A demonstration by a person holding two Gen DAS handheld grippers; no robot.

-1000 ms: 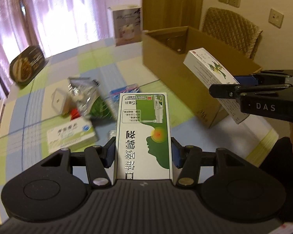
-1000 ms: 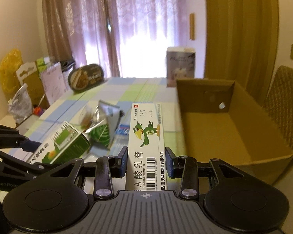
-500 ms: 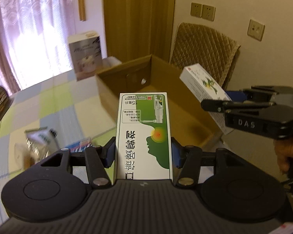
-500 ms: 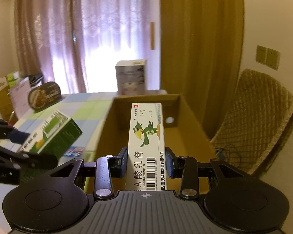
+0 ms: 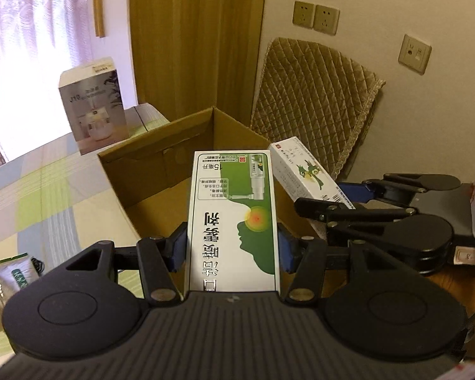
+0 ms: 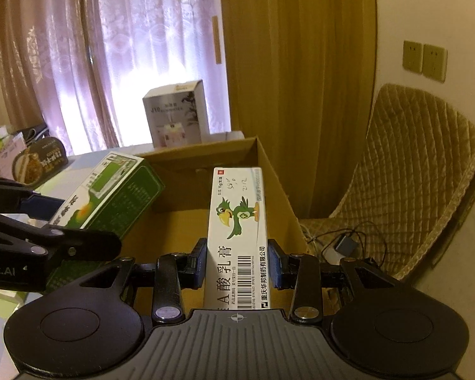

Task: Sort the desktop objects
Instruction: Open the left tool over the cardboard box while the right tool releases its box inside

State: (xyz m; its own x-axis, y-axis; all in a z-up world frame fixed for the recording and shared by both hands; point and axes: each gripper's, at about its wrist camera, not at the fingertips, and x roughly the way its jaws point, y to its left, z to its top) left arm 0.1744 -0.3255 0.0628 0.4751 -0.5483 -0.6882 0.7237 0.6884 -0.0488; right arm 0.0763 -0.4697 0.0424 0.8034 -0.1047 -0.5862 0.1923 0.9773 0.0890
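Note:
My left gripper (image 5: 231,247) is shut on a green-and-white medicine box (image 5: 234,218), held above the open cardboard box (image 5: 152,171). The right gripper (image 6: 237,266) is shut on a narrow white ointment box with a green parrot (image 6: 239,231), also over the cardboard box (image 6: 269,190). In the left wrist view the ointment box (image 5: 307,172) and the right gripper (image 5: 342,204) show at the right. From the right wrist camera the green box (image 6: 110,190) and the left gripper (image 6: 44,228) appear at the left. The carton's floor looks bare where visible.
A checked tablecloth (image 5: 41,196) covers the table left of the carton. A white product box (image 5: 93,114) stands behind it. A quilted chair (image 6: 411,196) sits to the right, with cables and a charger (image 6: 345,243) on the floor. A food tray (image 6: 39,163) leans at far left.
Both grippers have swung right from the cluttered table and moved in over the cardboard box, still holding their boxes. The carton now fills the middle of both views.

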